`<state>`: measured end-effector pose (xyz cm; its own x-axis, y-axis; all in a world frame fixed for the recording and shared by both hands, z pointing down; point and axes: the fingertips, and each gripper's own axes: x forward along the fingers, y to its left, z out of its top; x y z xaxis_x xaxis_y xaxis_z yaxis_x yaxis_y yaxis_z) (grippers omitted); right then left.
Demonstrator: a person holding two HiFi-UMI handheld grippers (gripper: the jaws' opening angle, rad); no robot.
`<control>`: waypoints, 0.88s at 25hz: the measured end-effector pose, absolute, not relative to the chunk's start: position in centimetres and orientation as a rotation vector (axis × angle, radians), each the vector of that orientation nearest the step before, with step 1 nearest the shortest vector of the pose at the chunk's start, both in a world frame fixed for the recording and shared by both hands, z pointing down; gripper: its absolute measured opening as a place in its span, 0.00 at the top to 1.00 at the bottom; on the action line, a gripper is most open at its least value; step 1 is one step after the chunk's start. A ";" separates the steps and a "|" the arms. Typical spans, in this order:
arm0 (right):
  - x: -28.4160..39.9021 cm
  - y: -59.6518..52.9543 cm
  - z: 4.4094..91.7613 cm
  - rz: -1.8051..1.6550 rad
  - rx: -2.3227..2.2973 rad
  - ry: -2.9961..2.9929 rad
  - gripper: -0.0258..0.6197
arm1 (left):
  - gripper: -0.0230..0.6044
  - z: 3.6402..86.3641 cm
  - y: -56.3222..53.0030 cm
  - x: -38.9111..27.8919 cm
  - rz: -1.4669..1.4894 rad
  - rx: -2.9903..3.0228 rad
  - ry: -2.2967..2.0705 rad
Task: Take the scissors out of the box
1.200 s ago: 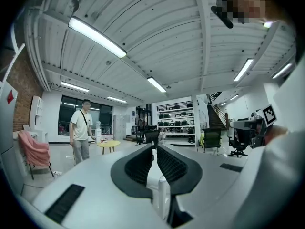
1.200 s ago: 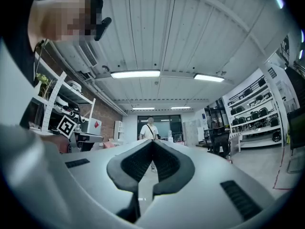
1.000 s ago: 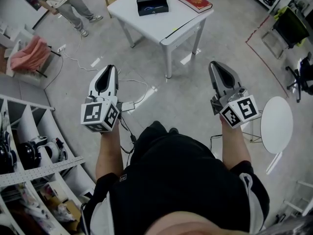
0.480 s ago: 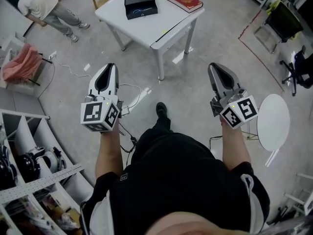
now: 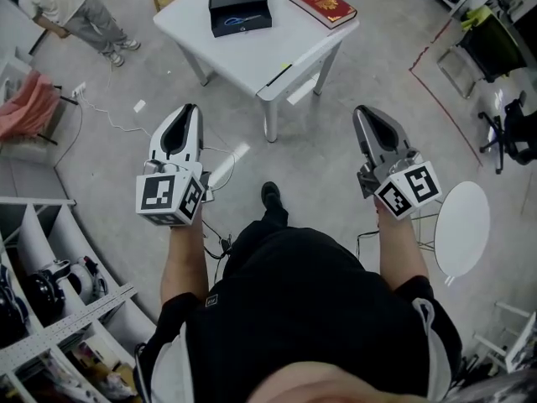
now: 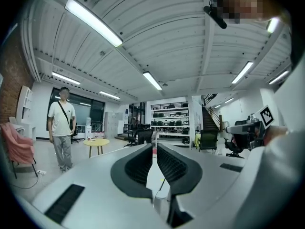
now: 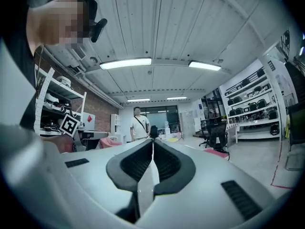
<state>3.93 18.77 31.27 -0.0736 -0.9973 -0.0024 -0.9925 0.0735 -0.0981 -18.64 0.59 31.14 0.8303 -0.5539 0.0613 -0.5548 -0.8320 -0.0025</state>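
A black open box (image 5: 240, 8) sits on a white table (image 5: 252, 53) at the top of the head view, and blue-handled scissors (image 5: 238, 19) lie inside it. My left gripper (image 5: 188, 109) and right gripper (image 5: 361, 112) are held level over the floor, well short of the table, pointing toward it. Both are shut with nothing between the jaws. The left gripper view shows its jaws (image 6: 155, 146) nearly touching, and the right gripper view shows its jaws (image 7: 153, 141) pressed together. Neither gripper view shows the box.
A red book (image 5: 321, 2) lies on the table right of the box. A person (image 5: 63, 11) stands at the far left beside a pink-draped chair (image 5: 29, 107). Cables (image 5: 222, 166) cross the floor. Shelves (image 5: 50, 292) stand at the left, a round white stool (image 5: 461, 229) at the right.
Both grippers have moved forward across the floor toward the table, which now sits nearer and more centred. A foot has stepped ahead. The jaws stay shut.
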 end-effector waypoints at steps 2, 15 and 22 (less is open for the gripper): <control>4.9 16.4 31.2 -0.113 -2.086 2.262 0.91 | 0.90 31.3 -1.5 -17.4 0.111 2.996 -0.904; 9.2 4.2 31.6 -0.144 -2.072 2.316 0.91 | 0.90 32.2 -11.2 -11.5 0.127 2.990 -0.826; 11.4 0.6 31.4 -0.153 -2.023 2.338 0.91 | 0.90 32.3 -13.9 -10.3 0.143 2.965 -0.900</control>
